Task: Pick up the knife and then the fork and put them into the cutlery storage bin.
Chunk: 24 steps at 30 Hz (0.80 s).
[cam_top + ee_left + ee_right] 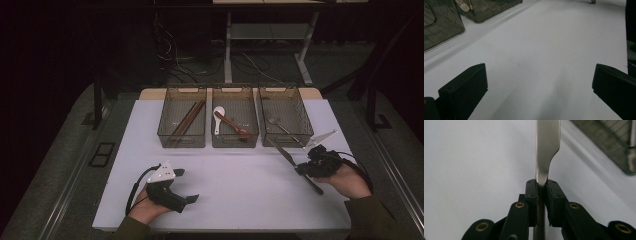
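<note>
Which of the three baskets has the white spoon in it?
The middle basket. A white spoon lies in it with a brown one. The left basket holds chopsticks, and the right basket holds a fork.

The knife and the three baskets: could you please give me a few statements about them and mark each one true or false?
1. The right claw is shut on the knife. True.
2. The left claw holds a spoon. False: it is open and holds nothing.
3. The white spoon lies in the middle basket. True.
4. The fork lies in the left basket. False: it lies in the right basket.
</note>
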Available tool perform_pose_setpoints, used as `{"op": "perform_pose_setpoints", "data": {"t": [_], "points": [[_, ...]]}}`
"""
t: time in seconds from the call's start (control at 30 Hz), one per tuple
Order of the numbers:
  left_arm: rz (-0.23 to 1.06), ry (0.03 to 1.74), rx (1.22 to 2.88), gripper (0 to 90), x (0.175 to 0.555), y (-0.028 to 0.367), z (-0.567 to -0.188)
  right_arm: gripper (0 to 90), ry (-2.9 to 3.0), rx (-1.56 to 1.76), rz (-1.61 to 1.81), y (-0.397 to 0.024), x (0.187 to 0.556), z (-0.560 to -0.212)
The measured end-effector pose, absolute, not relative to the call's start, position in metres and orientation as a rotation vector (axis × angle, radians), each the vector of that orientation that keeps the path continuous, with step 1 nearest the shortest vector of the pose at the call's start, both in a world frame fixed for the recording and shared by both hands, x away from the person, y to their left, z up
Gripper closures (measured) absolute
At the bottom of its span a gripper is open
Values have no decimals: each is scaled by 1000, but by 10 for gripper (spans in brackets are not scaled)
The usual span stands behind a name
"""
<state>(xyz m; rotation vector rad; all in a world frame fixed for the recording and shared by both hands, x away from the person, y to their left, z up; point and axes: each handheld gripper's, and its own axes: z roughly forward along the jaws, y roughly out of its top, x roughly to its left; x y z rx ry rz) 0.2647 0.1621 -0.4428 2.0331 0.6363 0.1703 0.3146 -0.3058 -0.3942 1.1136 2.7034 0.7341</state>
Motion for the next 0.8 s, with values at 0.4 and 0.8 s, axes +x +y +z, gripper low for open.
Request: {"op": "perform_pose_setpoints", "data": {"t": [0.4,0.8], "points": [[170,636,2029,0,265,162,-443,801,2522,1144,1071,-326,318,-387],[169,645,2026,0,265,163,-443,801,2337,1141,1252,-337,328,-366]]}}
